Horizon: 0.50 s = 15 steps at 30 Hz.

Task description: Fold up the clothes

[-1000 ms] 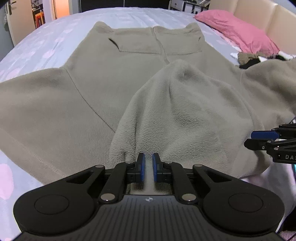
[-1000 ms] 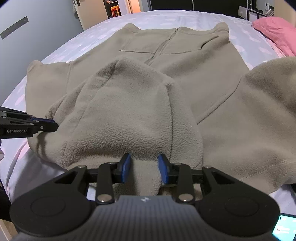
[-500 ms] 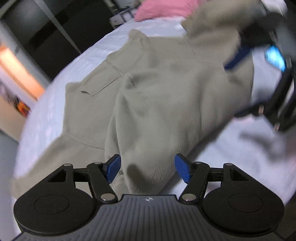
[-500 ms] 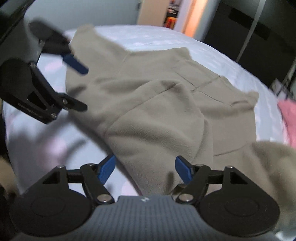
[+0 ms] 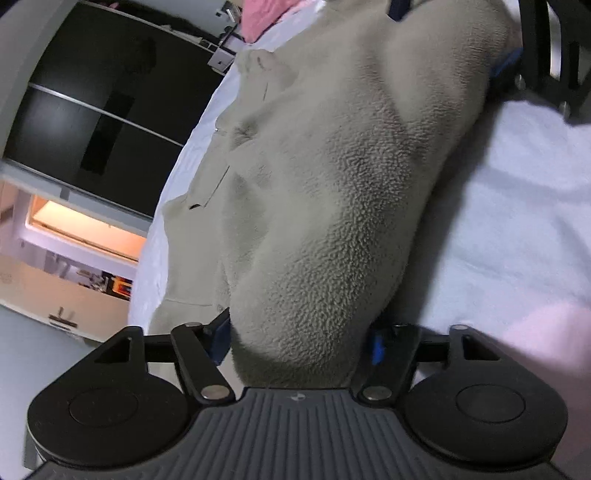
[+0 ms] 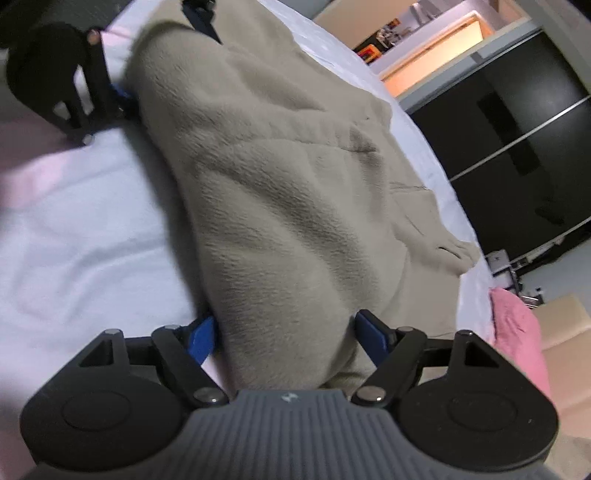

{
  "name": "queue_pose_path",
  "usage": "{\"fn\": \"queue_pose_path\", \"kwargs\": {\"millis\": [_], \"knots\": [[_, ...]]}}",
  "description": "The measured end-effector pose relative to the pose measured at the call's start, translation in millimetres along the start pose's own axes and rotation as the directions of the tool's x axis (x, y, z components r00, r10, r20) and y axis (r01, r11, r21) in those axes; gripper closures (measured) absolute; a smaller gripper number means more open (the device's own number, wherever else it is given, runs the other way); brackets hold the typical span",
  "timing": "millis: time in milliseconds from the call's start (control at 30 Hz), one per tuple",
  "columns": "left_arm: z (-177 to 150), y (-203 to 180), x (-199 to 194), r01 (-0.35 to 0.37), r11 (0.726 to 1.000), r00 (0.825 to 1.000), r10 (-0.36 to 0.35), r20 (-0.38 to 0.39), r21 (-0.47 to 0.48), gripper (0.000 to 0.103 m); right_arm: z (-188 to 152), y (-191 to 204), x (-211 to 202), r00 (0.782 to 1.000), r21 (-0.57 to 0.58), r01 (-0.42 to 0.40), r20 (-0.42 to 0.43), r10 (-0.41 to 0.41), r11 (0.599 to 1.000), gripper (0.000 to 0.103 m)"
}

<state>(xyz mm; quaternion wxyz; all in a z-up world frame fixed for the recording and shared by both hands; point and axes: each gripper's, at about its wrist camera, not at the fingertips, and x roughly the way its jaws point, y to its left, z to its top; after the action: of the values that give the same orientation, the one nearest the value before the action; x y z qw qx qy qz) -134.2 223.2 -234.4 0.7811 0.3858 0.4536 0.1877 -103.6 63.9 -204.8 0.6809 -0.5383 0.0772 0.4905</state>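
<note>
A beige fleece garment [image 5: 332, 184] lies spread on the bed, its near end bunched into a thick fold. That fold fills the gap of my left gripper [image 5: 299, 343], whose jaws are closing around it; the fleece brushes both blue pads but does not look squeezed. The other end of the fold [image 6: 288, 221] sits between the wide jaws of my right gripper [image 6: 284, 336], again loose against the pads. Each gripper shows in the other's view: the right gripper [image 5: 452, 35] at the top right, the left gripper [image 6: 160, 55] at the top left, both straddling the same fold.
The bed sheet [image 5: 517, 221] is white with pale pink patches. A pink pillow [image 6: 517, 332] lies at the head of the bed by a beige headboard. Dark sliding wardrobe doors [image 5: 92, 110] and a lit doorway [image 5: 85, 229] stand beyond the bed.
Both grippers rolled strongly, so the views now tilt, and sank closer to the bed. Both jaws went from nearly shut on the fleece edge to wide, now straddling the bunched fold.
</note>
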Motion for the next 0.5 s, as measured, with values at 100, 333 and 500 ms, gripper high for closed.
{"fn": "queue_pose_path", "kwargs": {"millis": [100, 333, 500], "knots": [[4.0, 6.0, 1.7, 0.023, 1.000, 1.000, -0.023, -0.011, 0.001, 0.060, 1.7, -5.7, 9.0, 1.000, 0.014, 0.000, 0.000, 0.000, 1.000, 0.039], [12.8, 41.7, -27.4, 0.113, 0.994, 0.993, -0.113, -0.046, -0.008, 0.076, 12.5, -34.1, -8.4, 0.997, 0.024, -0.076, -0.023, 0.076, 0.997, 0.067], [12.2, 55.9, -57.2, 0.137, 0.991, 0.990, -0.137, -0.040, 0.006, 0.081, 19.5, -59.2, -41.6, 0.988, 0.037, -0.153, -0.025, 0.154, 0.988, 0.071]]}}
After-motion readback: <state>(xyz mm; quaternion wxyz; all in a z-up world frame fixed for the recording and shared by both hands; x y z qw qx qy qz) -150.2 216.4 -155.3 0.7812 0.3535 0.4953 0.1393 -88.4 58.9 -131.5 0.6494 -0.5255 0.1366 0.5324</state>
